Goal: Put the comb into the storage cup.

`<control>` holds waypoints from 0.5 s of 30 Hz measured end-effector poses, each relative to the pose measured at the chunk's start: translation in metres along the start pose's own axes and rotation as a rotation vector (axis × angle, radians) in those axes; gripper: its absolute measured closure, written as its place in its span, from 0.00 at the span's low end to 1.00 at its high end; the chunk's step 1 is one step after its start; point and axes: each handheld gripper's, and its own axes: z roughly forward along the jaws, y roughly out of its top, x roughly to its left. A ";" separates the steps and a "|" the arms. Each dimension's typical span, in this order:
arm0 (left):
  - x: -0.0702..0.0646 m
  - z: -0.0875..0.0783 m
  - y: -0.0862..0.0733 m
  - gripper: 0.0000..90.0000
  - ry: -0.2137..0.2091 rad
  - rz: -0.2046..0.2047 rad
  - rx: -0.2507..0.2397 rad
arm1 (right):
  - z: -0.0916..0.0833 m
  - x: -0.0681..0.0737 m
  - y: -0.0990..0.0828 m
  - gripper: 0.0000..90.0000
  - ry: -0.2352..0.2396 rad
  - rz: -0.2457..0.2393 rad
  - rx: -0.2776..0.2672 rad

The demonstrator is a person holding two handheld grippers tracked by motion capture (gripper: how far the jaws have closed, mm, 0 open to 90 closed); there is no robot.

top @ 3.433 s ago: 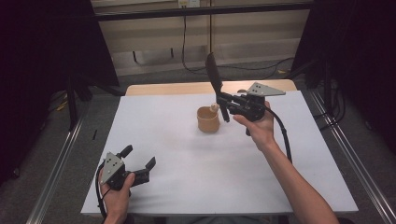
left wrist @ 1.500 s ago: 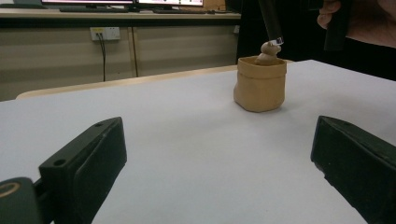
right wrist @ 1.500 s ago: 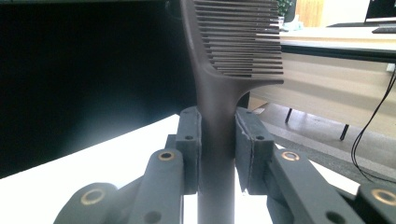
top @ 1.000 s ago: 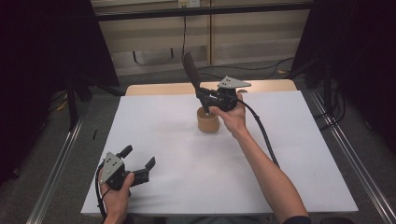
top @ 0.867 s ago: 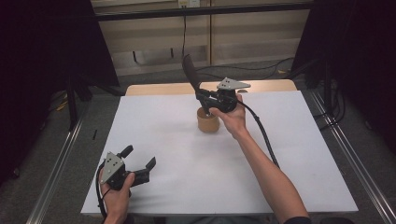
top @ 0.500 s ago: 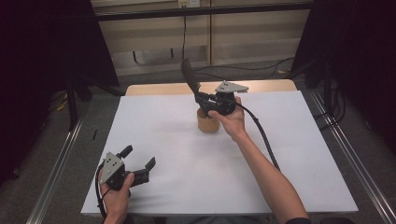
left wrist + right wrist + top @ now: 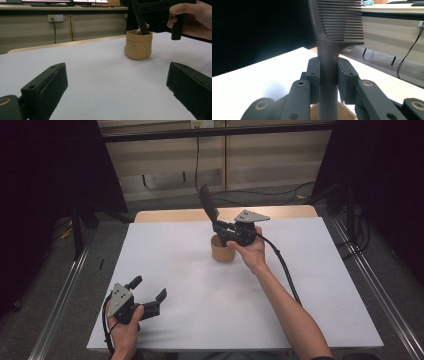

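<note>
Figure: placing a comb in a holder. The right gripper [image 7: 223,228] is clamped on the handle of a dark comb [image 7: 207,206], its jaws drawn in close on either side of the shaft, as the right gripper view shows with the comb [image 7: 329,37] rising between the pads [image 7: 313,75], teeth uppermost. The comb's lower end now stands inside the tan cup [image 7: 223,251], which sits on the white table [image 7: 310,285] toward the far middle; the left gripper view confirms the dark shaft entering the cup [image 7: 138,45] at its rim. Compared with a few seconds earlier, when the gripper held the comb to the right of the cup and clear of it, the hand has carried the comb over the mouth and lowered its end in; over the last second it has changed little. The comb leans away to the left rather than standing upright. Whether its tip rests on the cup's bottom cannot be told, since the wall hides it. The insertion appears nearly done, with release the likely remaining step. The left gripper [image 7: 150,301] rests near the table's near left corner, jaws spread wide and holding nothing
</note>
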 end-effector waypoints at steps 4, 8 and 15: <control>0.000 0.000 0.000 0.04 -0.001 -0.001 -0.001 | 0.001 -0.001 -0.003 0.81 0.001 0.003 0.006; 0.000 0.000 0.000 0.04 -0.003 -0.003 -0.004 | 0.002 -0.001 -0.004 0.81 -0.010 -0.003 0.016; 0.000 0.000 0.000 0.04 -0.006 -0.003 -0.004 | 0.003 -0.003 -0.010 0.81 -0.017 0.003 0.037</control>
